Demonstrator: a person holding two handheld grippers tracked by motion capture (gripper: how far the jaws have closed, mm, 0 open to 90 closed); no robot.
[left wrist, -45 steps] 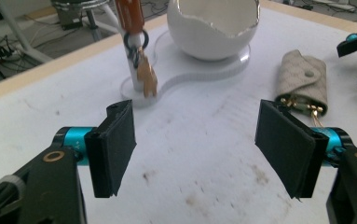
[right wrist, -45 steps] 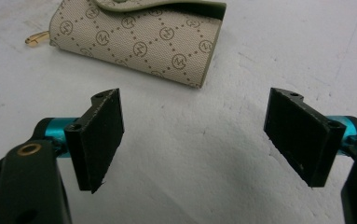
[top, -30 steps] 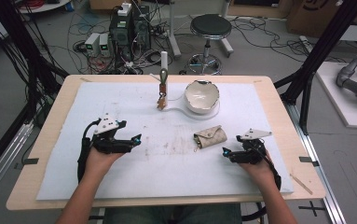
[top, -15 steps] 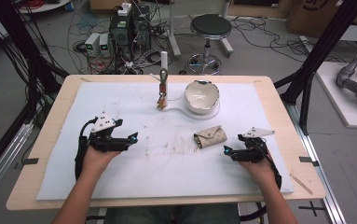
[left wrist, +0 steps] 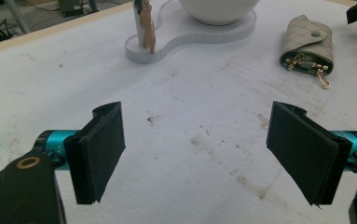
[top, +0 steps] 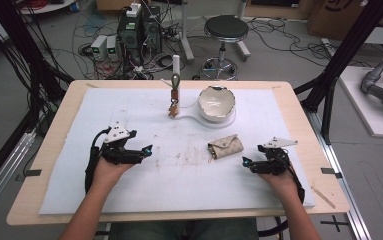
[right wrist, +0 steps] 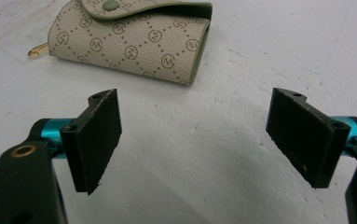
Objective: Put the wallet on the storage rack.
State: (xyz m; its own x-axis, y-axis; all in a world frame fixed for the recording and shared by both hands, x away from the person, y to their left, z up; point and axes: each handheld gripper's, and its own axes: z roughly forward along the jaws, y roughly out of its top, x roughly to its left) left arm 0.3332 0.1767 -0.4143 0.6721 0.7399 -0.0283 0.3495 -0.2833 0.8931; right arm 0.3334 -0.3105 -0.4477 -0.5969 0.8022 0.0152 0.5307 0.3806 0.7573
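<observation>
- Right gripper [right wrist: 192,140]: jaws wide apart, nothing between, near key pouch [right wrist: 129,39].
- Left gripper [left wrist: 195,154]: jaws apart, empty, well apart from pouch.
- Pouch flat on white mat [top: 179,175], w/ clasp out.

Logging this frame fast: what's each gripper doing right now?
Left gripper: open, holding nothing, over the white mat.
Right gripper: open, holding nothing, just short of the key pouch.
</observation>
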